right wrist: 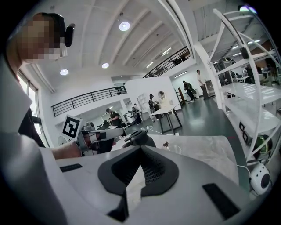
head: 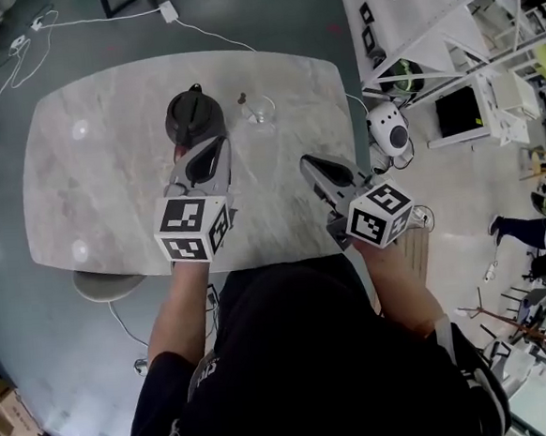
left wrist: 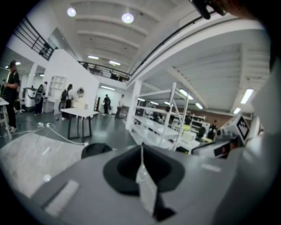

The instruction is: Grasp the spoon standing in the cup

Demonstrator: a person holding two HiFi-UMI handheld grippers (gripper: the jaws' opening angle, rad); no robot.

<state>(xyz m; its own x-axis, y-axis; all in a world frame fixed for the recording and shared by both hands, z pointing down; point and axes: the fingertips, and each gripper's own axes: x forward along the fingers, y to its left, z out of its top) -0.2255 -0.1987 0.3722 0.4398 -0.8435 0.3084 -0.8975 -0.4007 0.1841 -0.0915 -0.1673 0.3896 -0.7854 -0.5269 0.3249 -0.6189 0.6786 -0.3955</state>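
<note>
We have a pale, marble-veined worktop (head: 110, 178) with rounded corners, and only a few things stand on it. There is one black kettle (head: 194, 115), round and matte, with a knob on its lid. Just to its right stands one clear glass cup (head: 260, 112). One spoon (head: 243, 100) stands in that cup, its dark top poking above the rim, at the far side of the worktop.

We count two tools, each carrying one cube of black-and-white square markers. The left tool (head: 213, 146) points at the kettle, its tips close to the kettle's near side, so the kettle sits between it and the far edge. Its grey jaws are clenched together on nothing. The right tool (head: 311, 165) hangs over the worktop's right part, well apart from the cup. Its jaws are also pressed together and hold nothing. In the right gripper view the kettle (right wrist: 139, 138) rises just over the jaw tips, with the cup (right wrist: 175, 148) and spoon (right wrist: 166, 143) to its right.

Off the worktop we see a white cable (head: 97, 19) on the grey floor, a round pale seat (head: 104, 284) at the near left edge, and white shelving (head: 446, 20) on the right.
</note>
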